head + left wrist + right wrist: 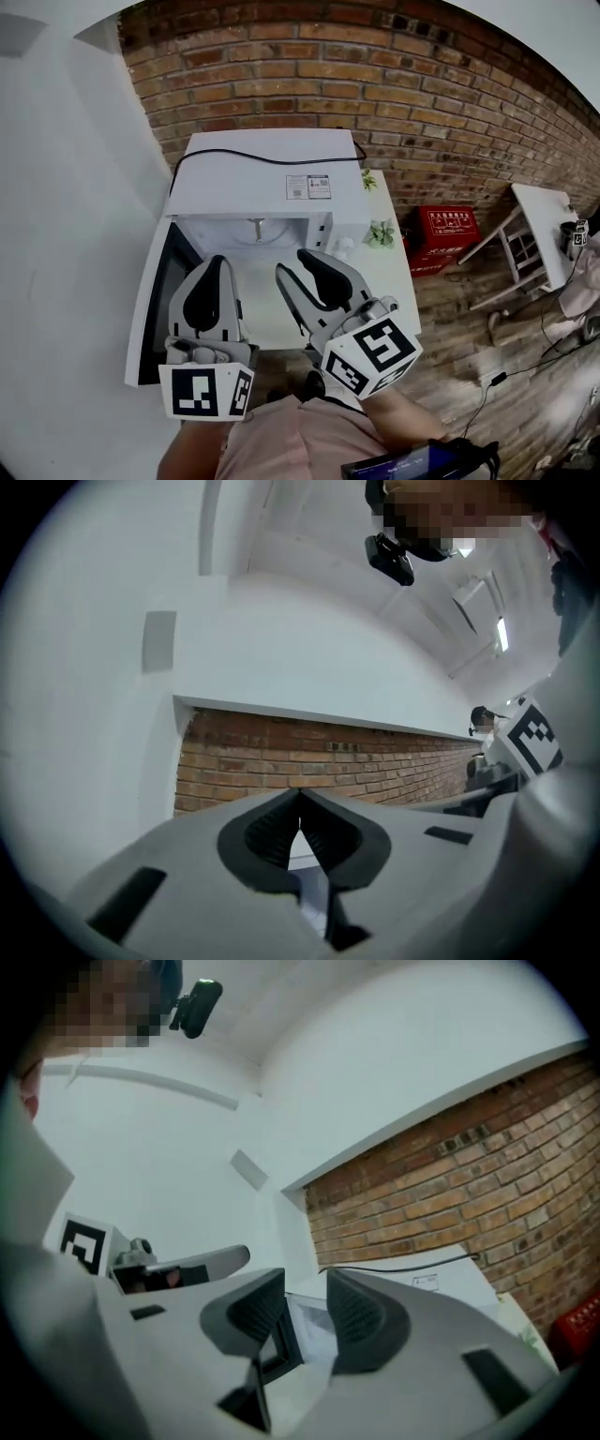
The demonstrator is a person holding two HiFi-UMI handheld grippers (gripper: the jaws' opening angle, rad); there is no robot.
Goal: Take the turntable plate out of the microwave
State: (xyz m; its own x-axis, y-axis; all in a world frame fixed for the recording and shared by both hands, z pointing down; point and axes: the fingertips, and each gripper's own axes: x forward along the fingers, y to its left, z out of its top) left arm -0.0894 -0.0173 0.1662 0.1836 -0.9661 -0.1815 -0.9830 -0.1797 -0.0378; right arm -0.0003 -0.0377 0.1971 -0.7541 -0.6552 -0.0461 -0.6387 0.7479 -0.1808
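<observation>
White microwave (pixel 272 173) sitting on white table (pixel 386 277) by far brick wall (pixel 422 84), door (pixel 157 291) hanging open to left. Both claws hovering near open front, covering much of inside. Jaws of left gripper (pixel 217 262) pressing together, nothing in them. Jaws of right gripper (pixel 292 263) standing a little apart, holding nothing. Cannot make out turntable plate inside; neither claw holding it. Black cord (pixel 272 159) lying across microwave top. Red box (pixel 441 234) sitting on floor, right.

Microwave (pixel 272 169) mouth open; door (pixel 164 291) (left) alongside.
</observation>
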